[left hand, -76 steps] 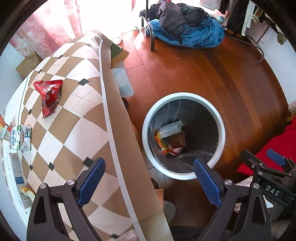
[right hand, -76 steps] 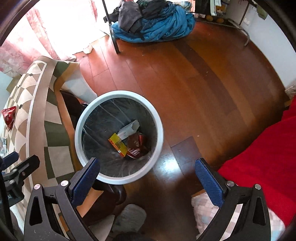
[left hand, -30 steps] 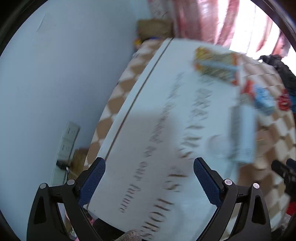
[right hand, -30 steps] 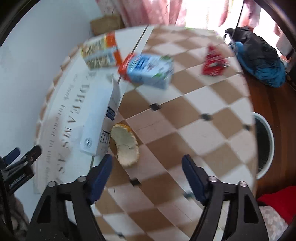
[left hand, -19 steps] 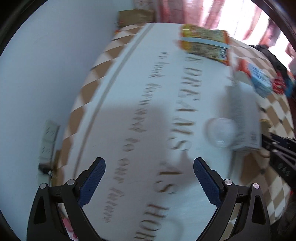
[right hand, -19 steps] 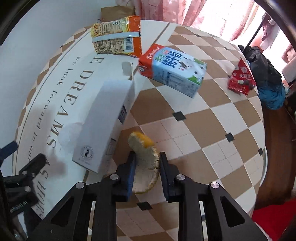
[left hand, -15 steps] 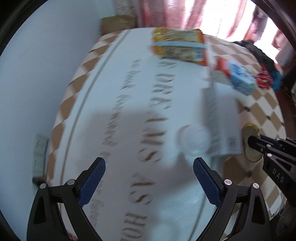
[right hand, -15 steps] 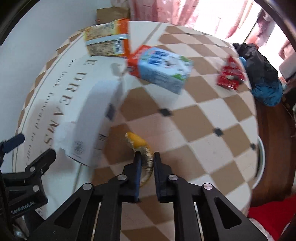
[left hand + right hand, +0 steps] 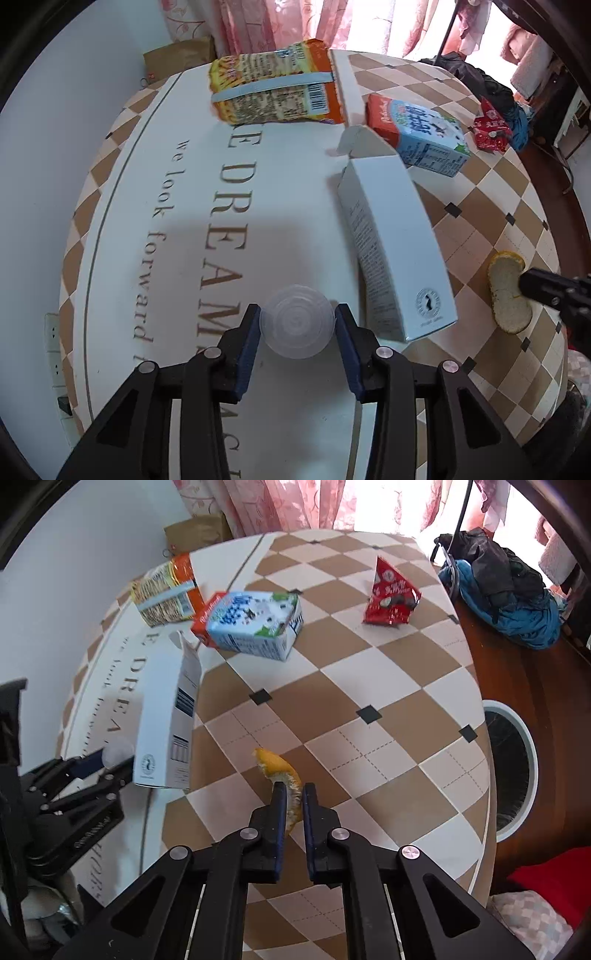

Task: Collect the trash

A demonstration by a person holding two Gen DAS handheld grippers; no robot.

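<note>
My left gripper (image 9: 297,332) is shut on a clear plastic cup (image 9: 297,326) lying on the white lettered part of the tablecloth. My right gripper (image 9: 293,805) is shut on an orange peel (image 9: 280,771), held on edge just above the checkered cloth; the peel (image 9: 508,291) shows at the right of the left wrist view. A long white carton (image 9: 391,243) lies between the two grippers. Farther back lie a blue and red milk carton (image 9: 251,624), an orange noodle packet (image 9: 273,86) and a red snack wrapper (image 9: 389,596).
The white-rimmed trash bin (image 9: 511,768) stands on the wooden floor past the table's right edge. A pile of blue and dark clothes (image 9: 506,587) lies on the floor behind. A white wall (image 9: 66,110) and pink curtains (image 9: 288,506) border the table.
Both grippers swung from above the bin to the table. The right one shut on the orange peel and tipped it up; the left one has now shut on the clear cup.
</note>
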